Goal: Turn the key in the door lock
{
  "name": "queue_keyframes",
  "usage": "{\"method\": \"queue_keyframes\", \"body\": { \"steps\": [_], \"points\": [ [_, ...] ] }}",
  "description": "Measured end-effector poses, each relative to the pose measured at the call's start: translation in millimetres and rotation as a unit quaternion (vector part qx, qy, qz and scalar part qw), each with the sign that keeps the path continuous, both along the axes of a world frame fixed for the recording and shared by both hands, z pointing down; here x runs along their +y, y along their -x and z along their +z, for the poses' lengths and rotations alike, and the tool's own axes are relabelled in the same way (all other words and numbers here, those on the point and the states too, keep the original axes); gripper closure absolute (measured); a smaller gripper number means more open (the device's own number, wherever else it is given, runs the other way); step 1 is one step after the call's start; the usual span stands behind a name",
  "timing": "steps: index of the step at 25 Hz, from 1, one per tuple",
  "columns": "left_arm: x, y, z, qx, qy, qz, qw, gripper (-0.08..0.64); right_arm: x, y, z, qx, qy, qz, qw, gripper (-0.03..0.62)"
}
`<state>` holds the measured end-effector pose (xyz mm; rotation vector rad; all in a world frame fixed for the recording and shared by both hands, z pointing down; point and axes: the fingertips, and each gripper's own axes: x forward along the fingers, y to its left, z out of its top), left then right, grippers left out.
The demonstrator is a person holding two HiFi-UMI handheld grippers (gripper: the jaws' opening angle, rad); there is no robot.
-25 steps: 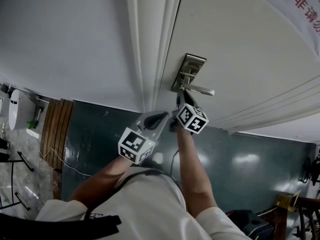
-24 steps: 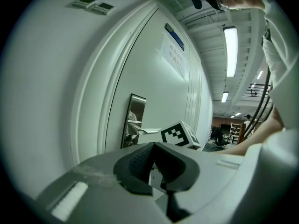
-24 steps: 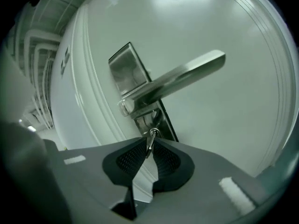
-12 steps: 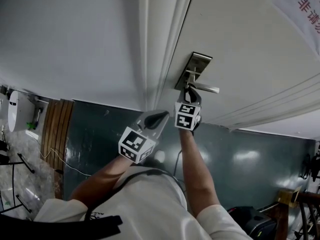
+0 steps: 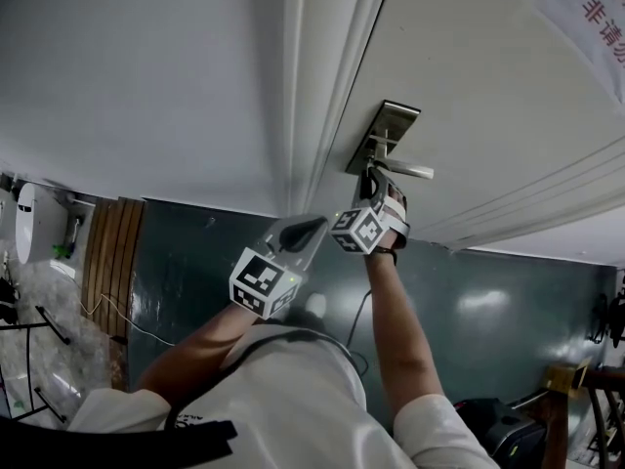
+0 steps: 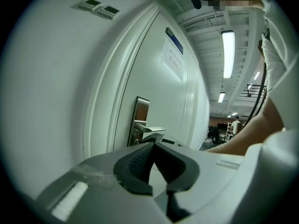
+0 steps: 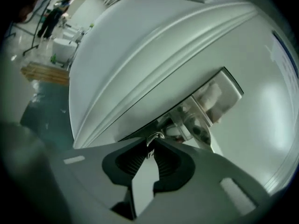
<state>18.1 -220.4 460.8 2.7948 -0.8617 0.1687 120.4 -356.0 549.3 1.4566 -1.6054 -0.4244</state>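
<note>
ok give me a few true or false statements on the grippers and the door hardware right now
The right gripper is clamped on the key. True; its jaws have just tightened on it.
The left gripper holds the lever handle. False: it is empty, jaws together, away from the handle.
A notice with red characters is on the door. True.
The lever handle points toward the door frame. False: it points away from it.

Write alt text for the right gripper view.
The right gripper, its jaws having just closed a little further, pinches a small metal key at its tips, in front of the steel lock plate on a white door.
</note>
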Motion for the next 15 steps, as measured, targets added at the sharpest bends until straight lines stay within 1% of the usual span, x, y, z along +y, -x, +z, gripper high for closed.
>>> {"method": "queue_keyframes", "body": {
  "steps": [3,5,10,15],
  "points": [
    [0.8,1.7,-1.5,0.002,-0.002,0.002,1.0,0.555,0.5,2.1,0.7,0.084,0.003,-0.029,0.996,0.534],
    [1.7,2.5,-2.1,0.002,-0.002,0.003,1.0,0.555,1.1,1.9,6.5,0.123,0.01,-0.045,0.991,0.532],
    [5.4,2.6,-3.9,0.004,-0.005,0.005,1.0,0.555,1.5,1.9,13.2,0.195,0.019,-0.08,0.977,0.528],
    [11.7,2.4,-3.4,0.005,-0.005,0.006,1.0,0.555,3.6,5.3,11.3,0.261,0.027,-0.113,0.958,0.52]
  ]
}}
